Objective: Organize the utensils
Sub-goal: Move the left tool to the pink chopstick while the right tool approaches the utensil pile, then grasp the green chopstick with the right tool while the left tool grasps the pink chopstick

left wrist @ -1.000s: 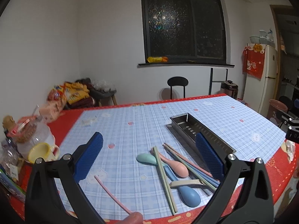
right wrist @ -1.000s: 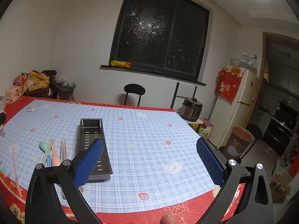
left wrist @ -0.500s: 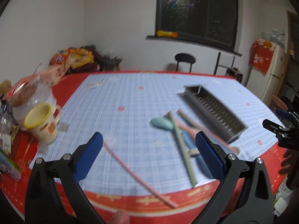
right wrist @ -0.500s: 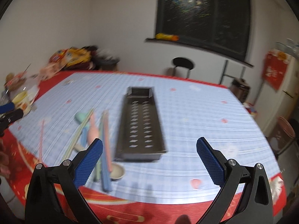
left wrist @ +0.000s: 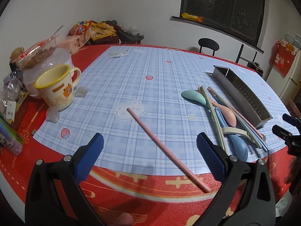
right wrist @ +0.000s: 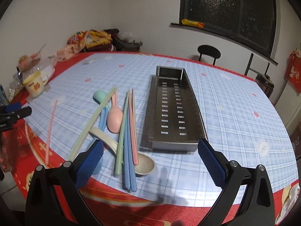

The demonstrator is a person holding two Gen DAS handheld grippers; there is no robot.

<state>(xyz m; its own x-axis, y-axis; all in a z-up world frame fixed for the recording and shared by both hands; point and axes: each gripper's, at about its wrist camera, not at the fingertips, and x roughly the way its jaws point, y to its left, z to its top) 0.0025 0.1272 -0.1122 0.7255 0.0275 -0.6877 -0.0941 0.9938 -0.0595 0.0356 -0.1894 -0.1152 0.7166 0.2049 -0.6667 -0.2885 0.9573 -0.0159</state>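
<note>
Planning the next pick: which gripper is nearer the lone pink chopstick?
Left. The left gripper straddles the pink chopstick; the right gripper hovers off by the tray.

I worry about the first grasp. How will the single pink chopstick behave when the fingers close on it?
The pink chopstick lies alone and flat on the table, so it probably needs a low pinch. It looks straight, so likely stiff. It seems thin and smooth, so it may roll or slip between the left gripper's open fingers.
</note>
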